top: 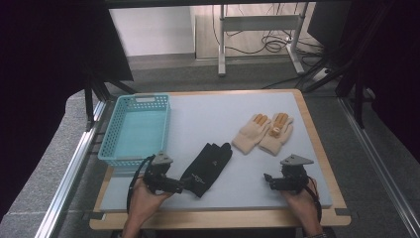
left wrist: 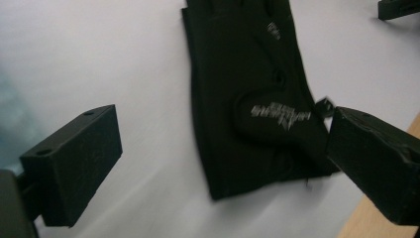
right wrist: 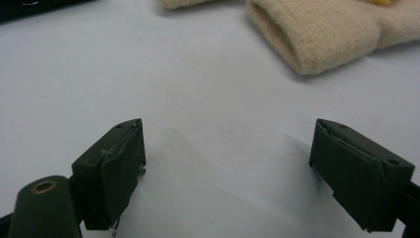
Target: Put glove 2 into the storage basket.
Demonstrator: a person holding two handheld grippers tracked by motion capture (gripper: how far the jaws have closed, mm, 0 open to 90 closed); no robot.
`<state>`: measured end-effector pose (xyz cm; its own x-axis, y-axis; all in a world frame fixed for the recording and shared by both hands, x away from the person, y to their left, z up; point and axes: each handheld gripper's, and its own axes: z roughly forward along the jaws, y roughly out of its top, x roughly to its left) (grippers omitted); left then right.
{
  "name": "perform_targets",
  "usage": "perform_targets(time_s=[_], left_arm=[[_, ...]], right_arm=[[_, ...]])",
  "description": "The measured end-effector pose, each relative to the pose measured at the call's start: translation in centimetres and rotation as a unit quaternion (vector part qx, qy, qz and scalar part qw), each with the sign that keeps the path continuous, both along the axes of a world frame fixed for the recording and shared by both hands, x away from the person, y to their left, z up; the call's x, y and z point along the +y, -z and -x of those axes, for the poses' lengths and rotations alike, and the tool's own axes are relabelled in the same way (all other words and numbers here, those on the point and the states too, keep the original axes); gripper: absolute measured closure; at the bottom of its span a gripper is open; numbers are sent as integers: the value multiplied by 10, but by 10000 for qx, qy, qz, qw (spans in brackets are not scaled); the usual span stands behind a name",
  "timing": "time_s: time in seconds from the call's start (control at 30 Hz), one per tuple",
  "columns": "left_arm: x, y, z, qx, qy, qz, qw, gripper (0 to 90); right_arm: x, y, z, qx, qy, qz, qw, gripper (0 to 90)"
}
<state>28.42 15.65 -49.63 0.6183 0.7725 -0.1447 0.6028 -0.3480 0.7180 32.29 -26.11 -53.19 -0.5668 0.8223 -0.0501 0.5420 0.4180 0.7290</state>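
free: mat centre | blocked: basket left, beige gloves right

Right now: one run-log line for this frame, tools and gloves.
left tool: open, at black glove cuff, not gripping | right tool: open, nothing between jaws | beige gloves: on mat | basket: nothing inside

Fingers of the black glove cut off by the top edge ahead of the left gripper, its cuff corner tucked behind the right-hand jaw; printed lettering on it too blurred to read. Far off to the upper right, a sliver of the right gripper, clipped by the frame. Ahead of the right gripper, cream gloves cropped at the top edge, fingers out of frame, yellow patch barely showing. From above, mesh of the blue basket too fine to make out.
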Motion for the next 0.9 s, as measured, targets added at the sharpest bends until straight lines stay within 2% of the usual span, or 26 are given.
perform_targets(time_s=[0.07, 0.17, 0.23, 0.3, 0.33, 0.37, 0.53, 0.57, 0.6, 0.63, 0.7, 0.77, 0.87, 0.9], left_arm=[[-18, -2, -10, 66, 86, -124, 9999, 2], [-35, -3, -20, 92, 193, -300, 9993, 0], [-45, -2, -26, 81, 261, -451, 9986, 0], [-53, 2, -33, 162, 235, -553, 9981, 0], [-53, 2, -33, 162, 235, -553, 9981, 0], [-57, 5, -40, 242, 207, -610, 9976, 0], [-61, 19, -59, 673, 119, -604, 9958, 0], [-63, 22, -62, 765, 141, -626, 9950, 0], [-63, 22, -62, 765, 141, -626, 9950, 0], [-67, 27, -65, 891, 203, -655, 9937, 0], [-71, 31, -66, 1004, 305, -624, 9925, 0], [-77, 31, -62, 971, 370, -651, 9925, 0], [-87, 31, -56, 857, 343, -920, 9915, 0], [-91, 32, -53, 792, 333, -1114, 9900, 0]], right_arm=[[0, 0, 0, -6, -2, 3, 10000, 136], [0, 0, 0, -3, 0, 0, 10000, 136], [0, 0, 0, -8, -3, 3, 10000, 136], [0, 0, 0, -9, -4, 4, 10000, 136], [0, 0, 0, -9, -2, 3, 10000, 136], [0, 0, 0, -8, -3, 2, 10000, 136], [0, 0, 0, -10, -3, 2, 10000, 136], [0, 0, 0, -14, -5, 4, 10000, 136], [0, 0, 0, -14, -5, 4, 10000, 136], [0, 0, 0, -16, -6, 6, 10000, 136], [0, 0, 0, -11, 1, 2, 10000, 136], [0, 0, 0, -21, -7, 8, 10000, 136], [0, 0, 0, -23, -9, 8, 10000, 136], [0, 0, 0, -22, -9, 8, 10000, 136]])
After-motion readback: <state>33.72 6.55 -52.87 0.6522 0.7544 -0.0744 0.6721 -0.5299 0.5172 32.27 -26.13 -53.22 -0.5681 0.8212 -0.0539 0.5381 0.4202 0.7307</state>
